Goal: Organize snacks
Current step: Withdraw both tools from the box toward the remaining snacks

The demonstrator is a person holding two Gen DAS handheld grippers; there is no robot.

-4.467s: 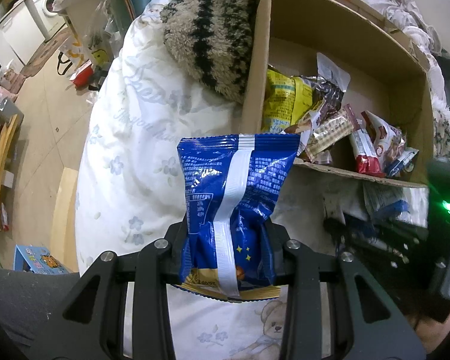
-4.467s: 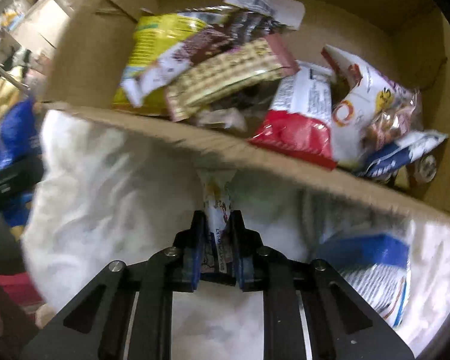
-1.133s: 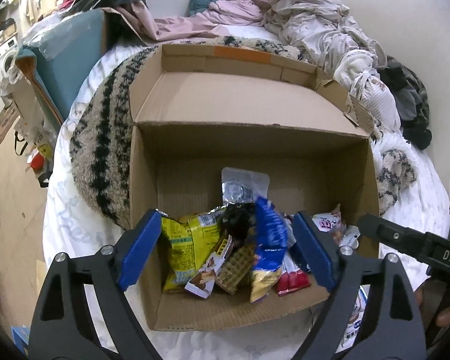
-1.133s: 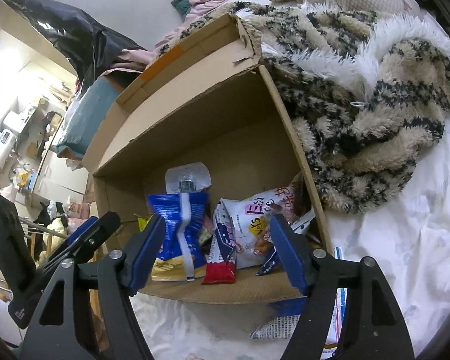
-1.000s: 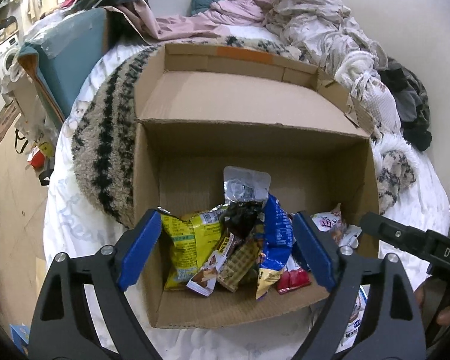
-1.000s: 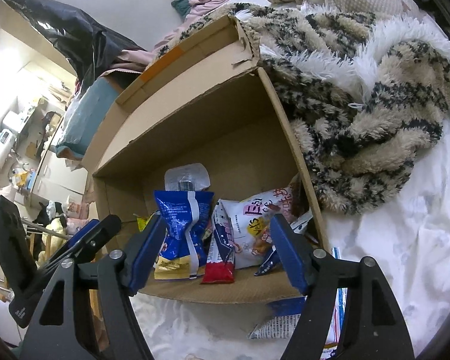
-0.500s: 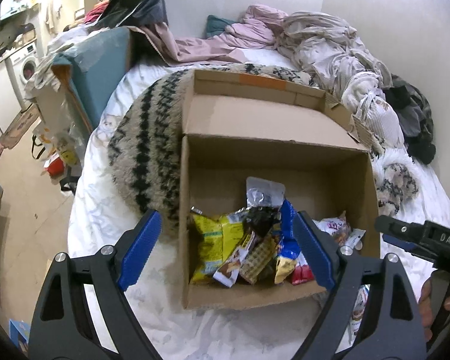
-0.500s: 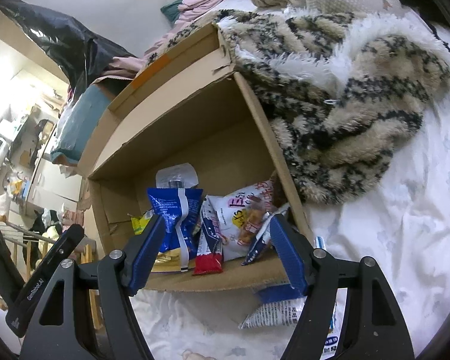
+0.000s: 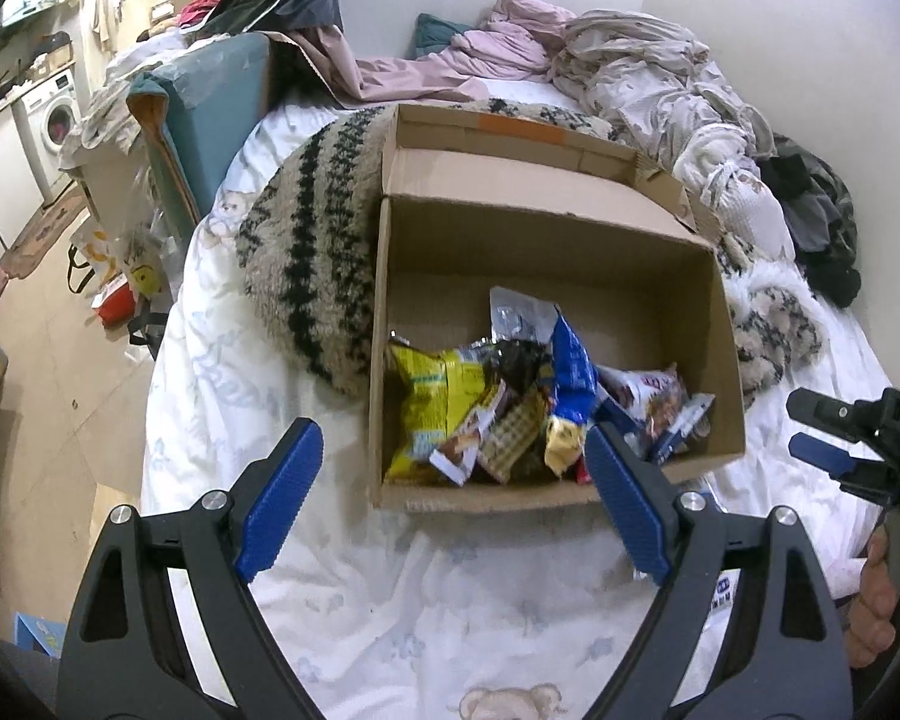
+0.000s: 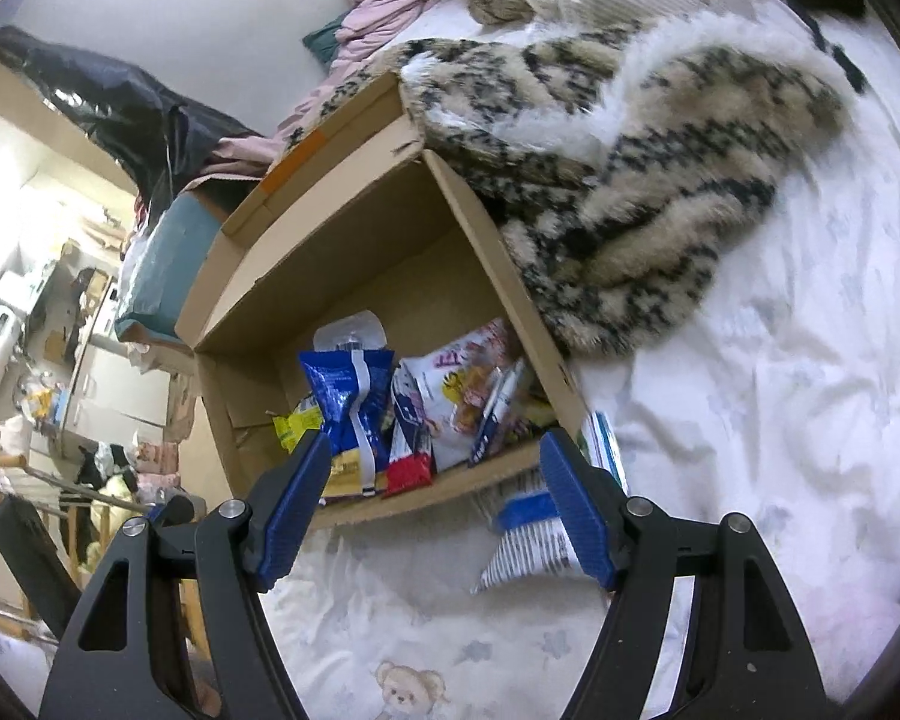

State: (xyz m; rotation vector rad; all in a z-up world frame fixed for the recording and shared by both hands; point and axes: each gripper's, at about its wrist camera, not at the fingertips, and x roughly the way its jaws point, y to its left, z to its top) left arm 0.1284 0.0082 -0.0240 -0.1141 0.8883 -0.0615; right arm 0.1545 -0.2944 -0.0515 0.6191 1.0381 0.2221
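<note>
— So where is the next snack?

— Outside the cardboard box (image 10: 498, 276). A blue-and-white striped packet (image 10: 528, 540) lies flat on the white bedsheet (image 10: 780, 420), just beside the box's near right corner, partly tucked against the front wall.

— And the tongs?

— Both are spread wide and hold nothing. The right gripper (image 10: 438, 510) hangs above the sheet in front of the box, and the packet sits just beneath and ahead of its right finger. The left gripper (image 9: 450, 498) is over the box's near left corner, further off; in its view only a sliver of the packet (image 9: 723, 591) shows past its right finger.

— Which one should take it, then?

— The right, I'd judge. It is clearly nearer. The packet's long axis seems to run roughly toward the box front, so the jaws would close across its width with little turning.

— And the rest?

— Already in the box: the blue bag (image 10: 351, 396) stands upright among the others, crowded along the near wall.
</note>
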